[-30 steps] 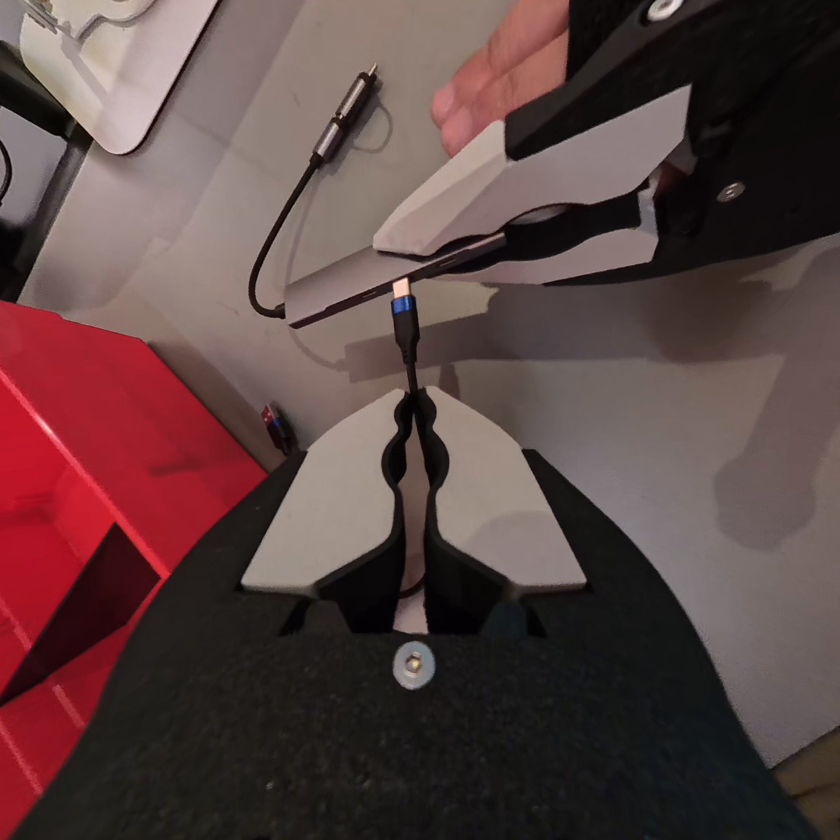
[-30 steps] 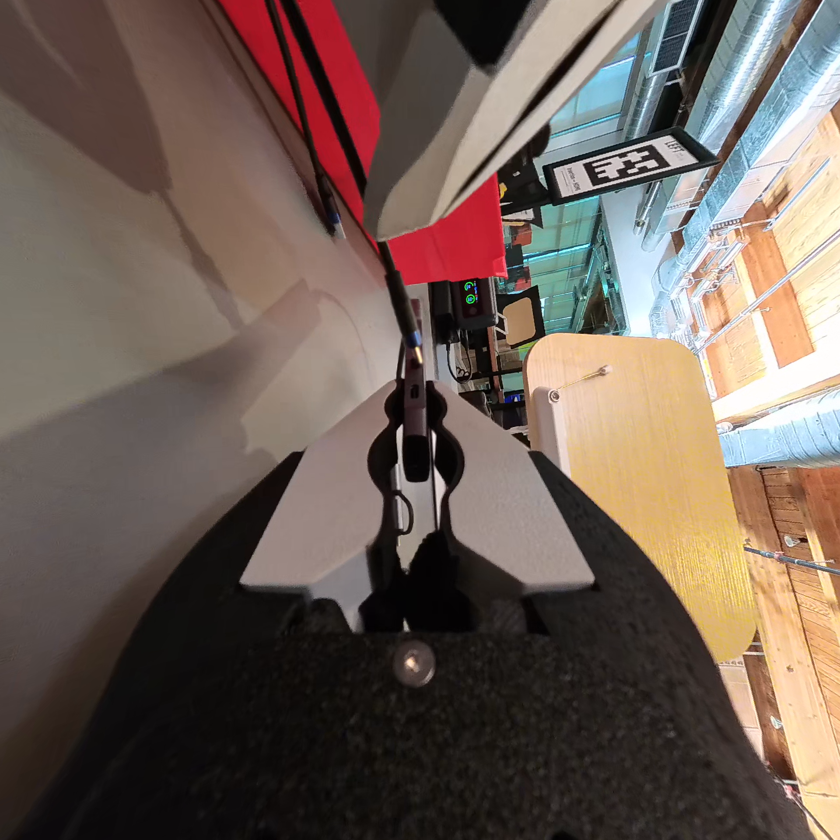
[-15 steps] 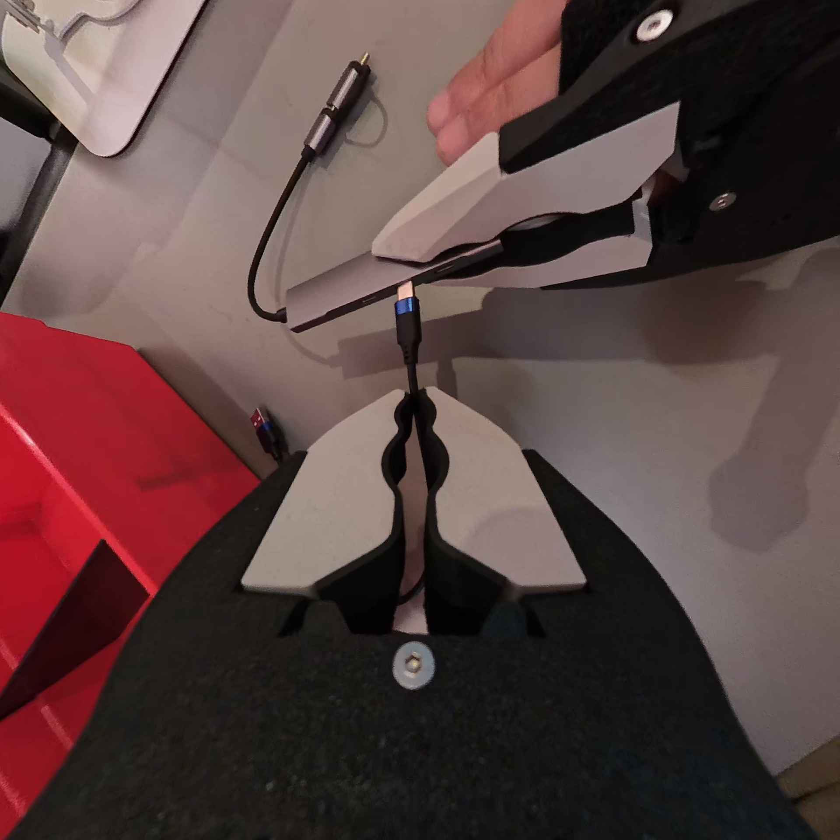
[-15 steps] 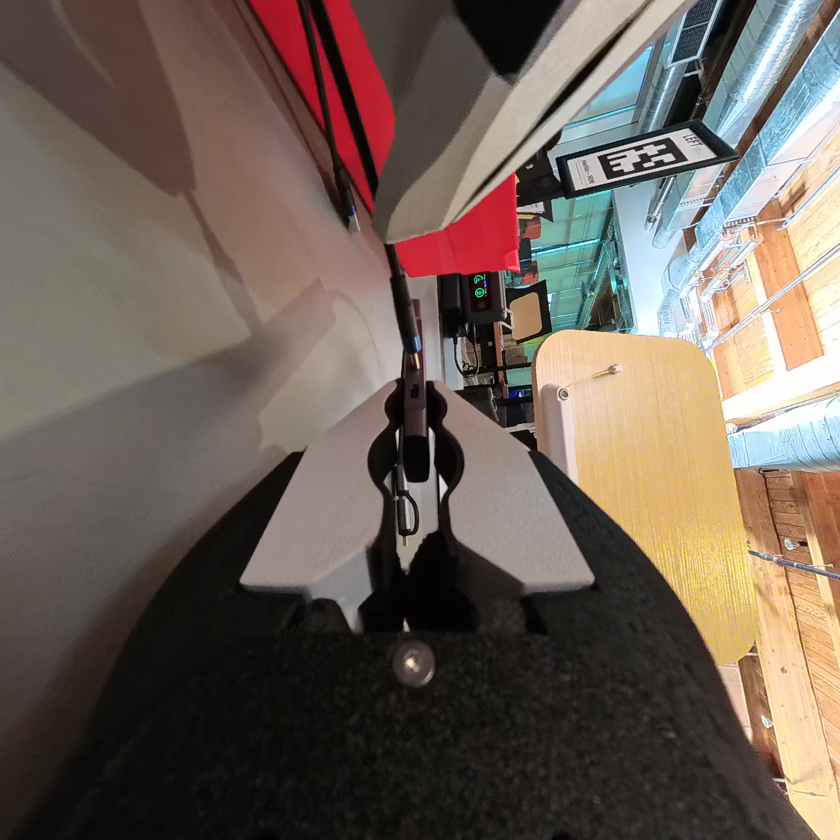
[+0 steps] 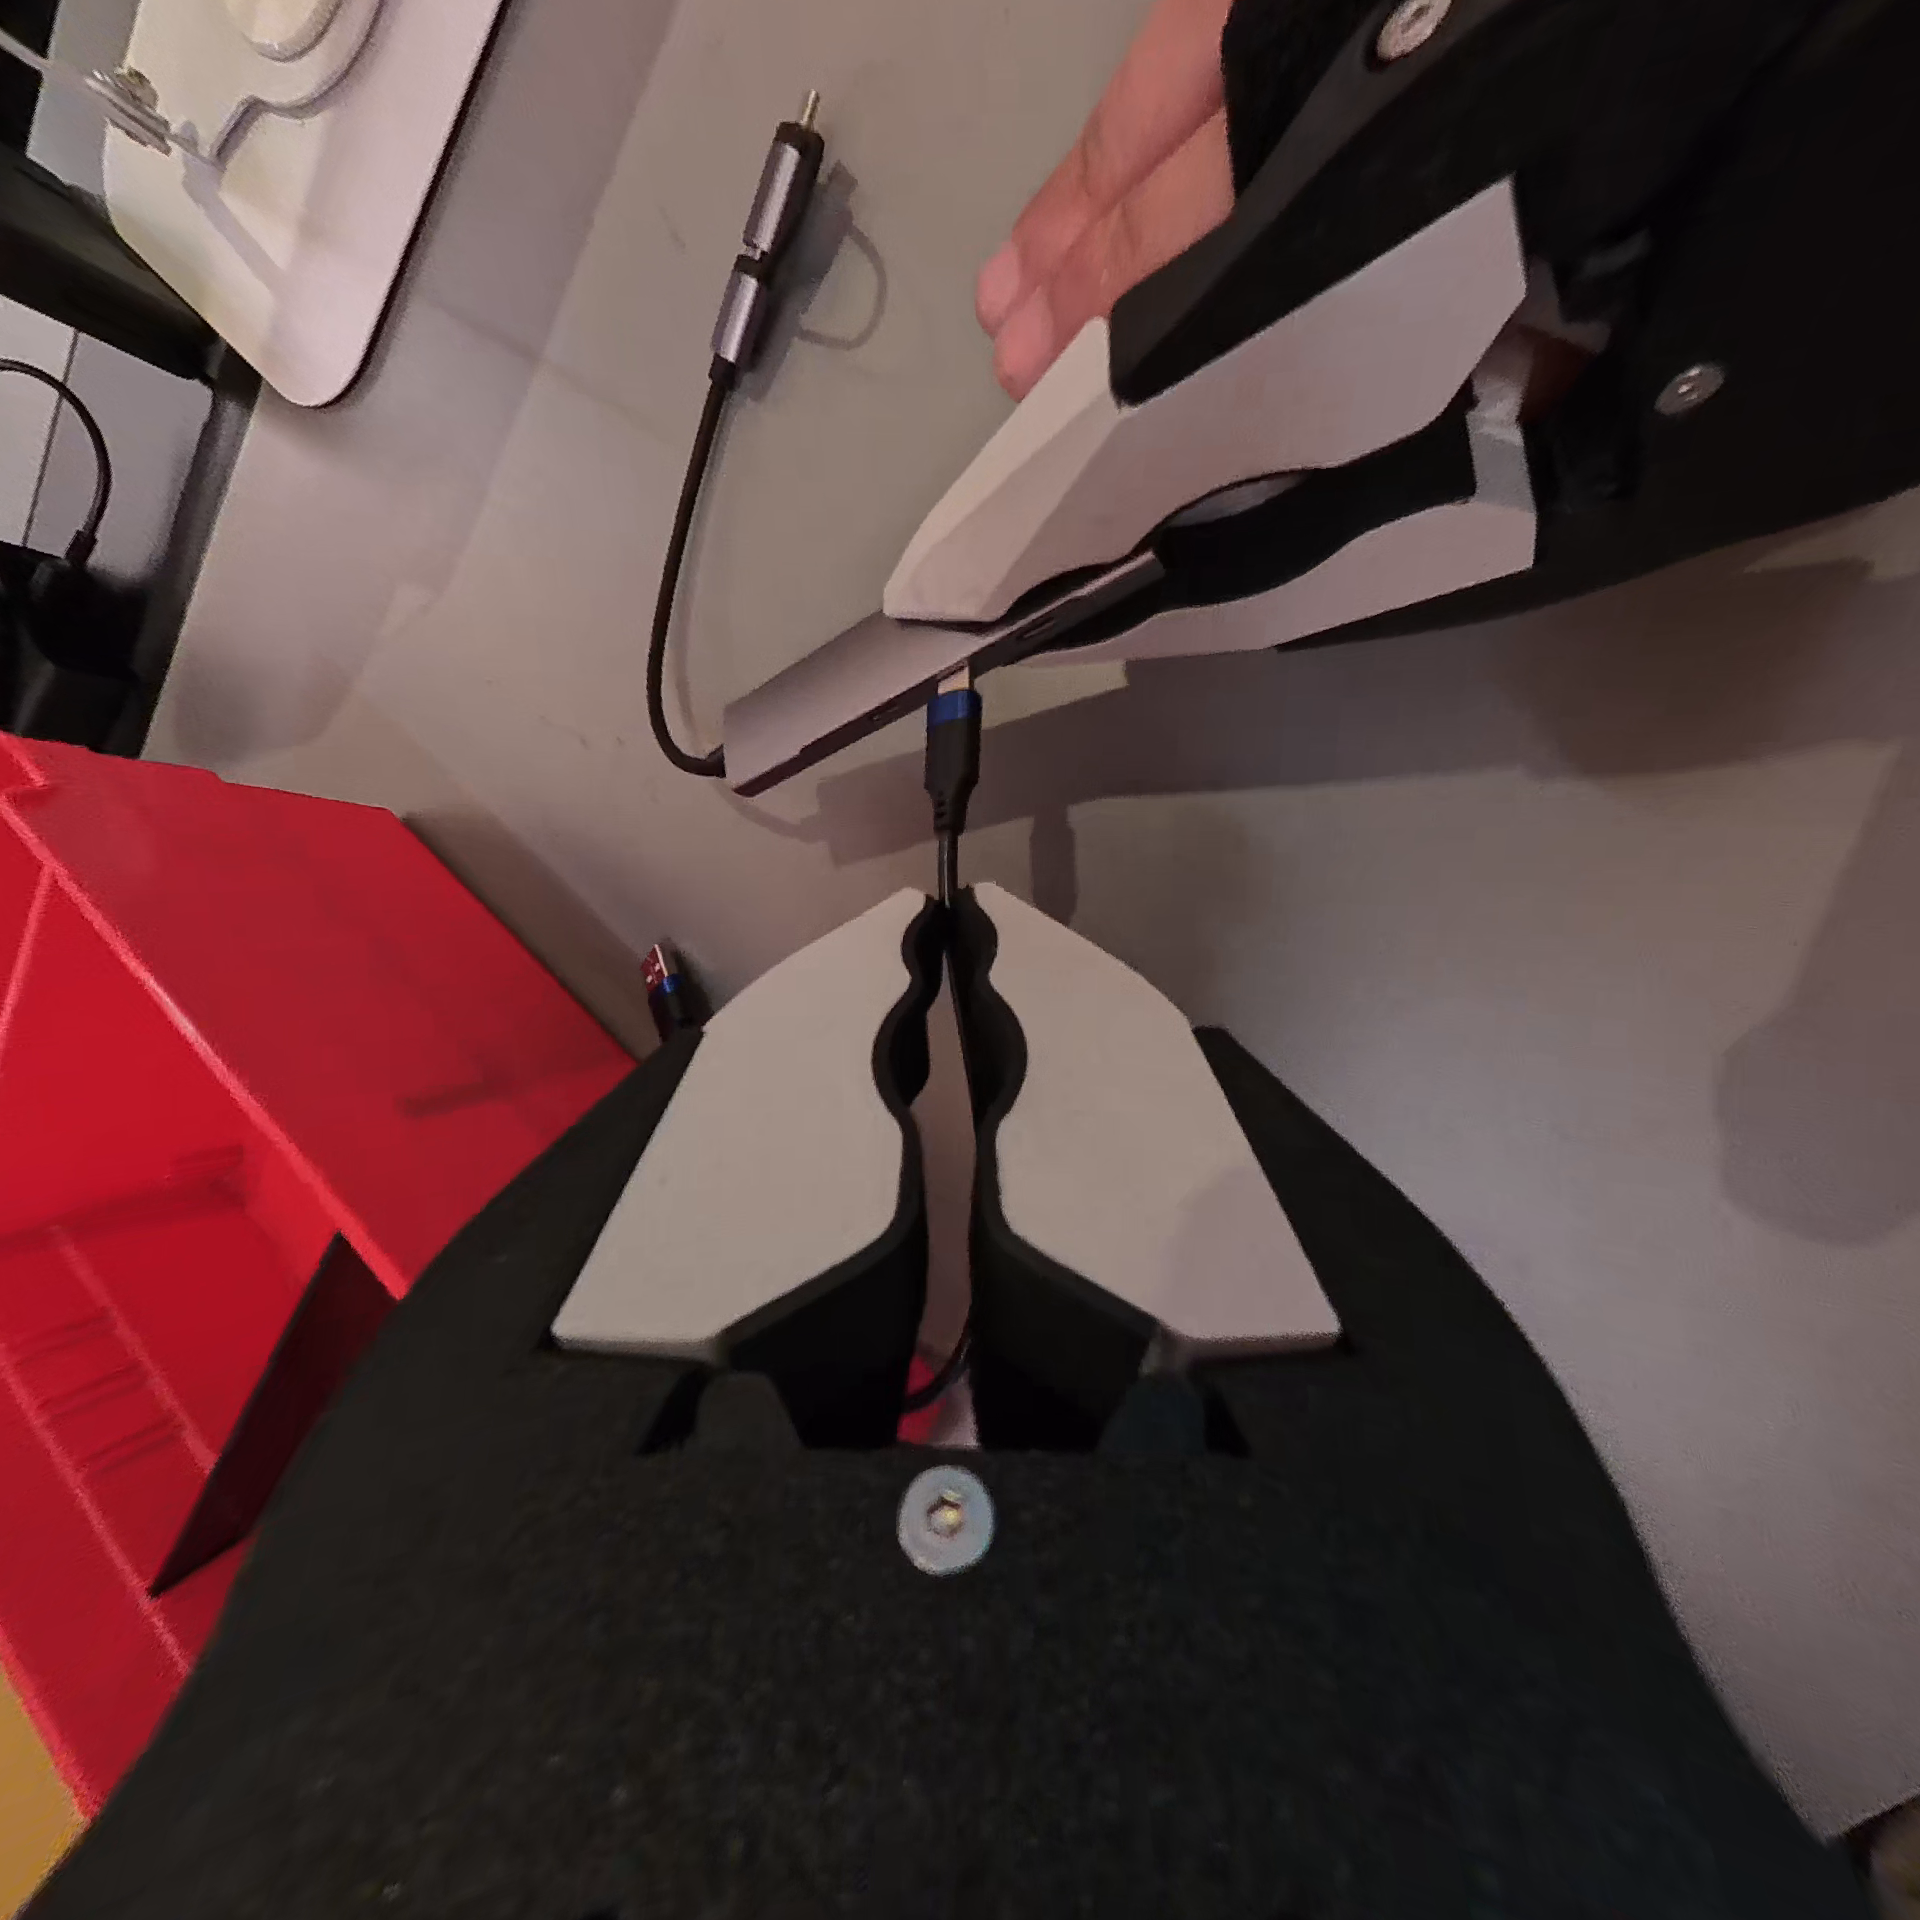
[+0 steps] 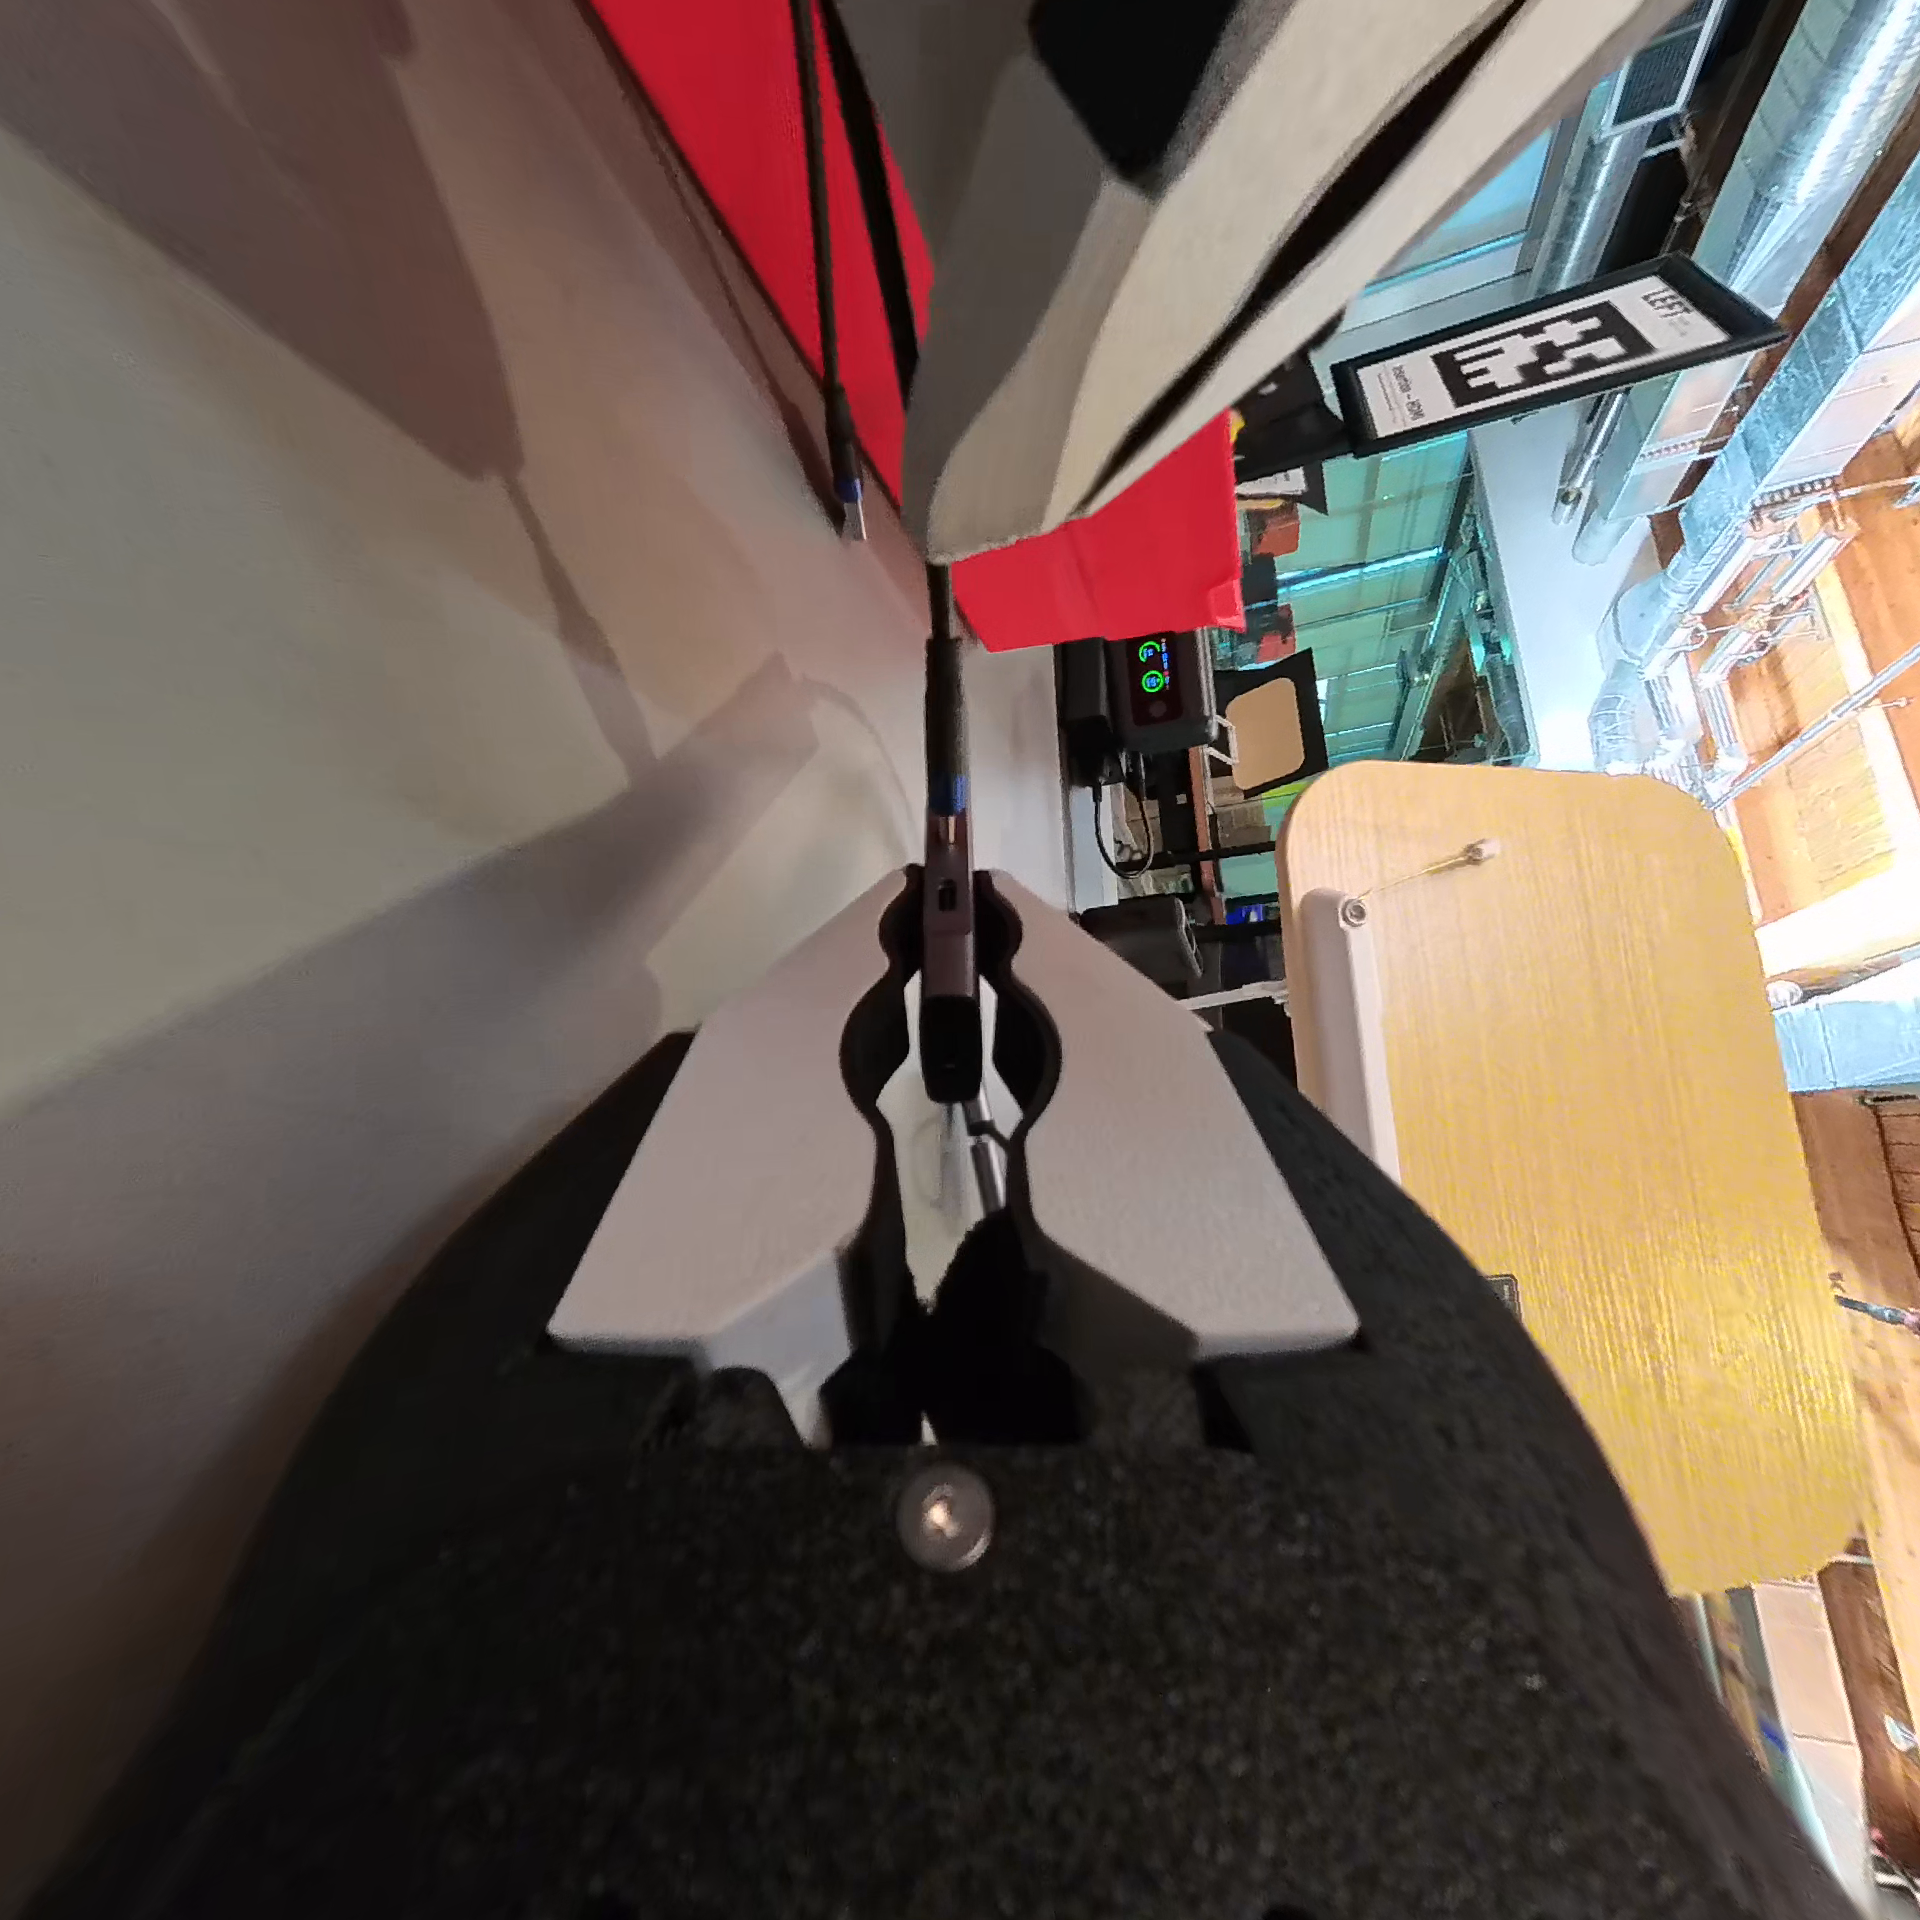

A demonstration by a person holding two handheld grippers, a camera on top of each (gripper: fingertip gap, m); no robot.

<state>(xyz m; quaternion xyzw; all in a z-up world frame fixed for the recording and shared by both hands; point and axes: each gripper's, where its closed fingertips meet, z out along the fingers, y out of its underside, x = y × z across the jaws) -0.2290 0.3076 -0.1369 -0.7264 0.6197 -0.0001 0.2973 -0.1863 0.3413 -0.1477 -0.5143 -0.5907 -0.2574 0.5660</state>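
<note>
My left gripper is shut on a thin black cable. The cable's blue-ringed plug stands just ahead of the fingertips, its metal tip at a port in the edge of a grey USB hub. My right gripper is shut on that hub and holds it above the grey table. It shows in the left wrist view, coming in from the upper right with a hand behind it. The plug meets the hub's end in the right wrist view. The hub's own short cable ends in a grey adapter lying on the table.
A red box stands at the left, with the cable's other blue plug lying beside it. A white stand base is at the top left. In the right wrist view, a light wood board and a small device with green lights are beyond the table. One gripper's finger ends stand about 6 cm off the other's.
Both grippers stay shut on their things. The plug and hub stay together and have shifted slightly; the red box has slid a little left in the left wrist view.
</note>
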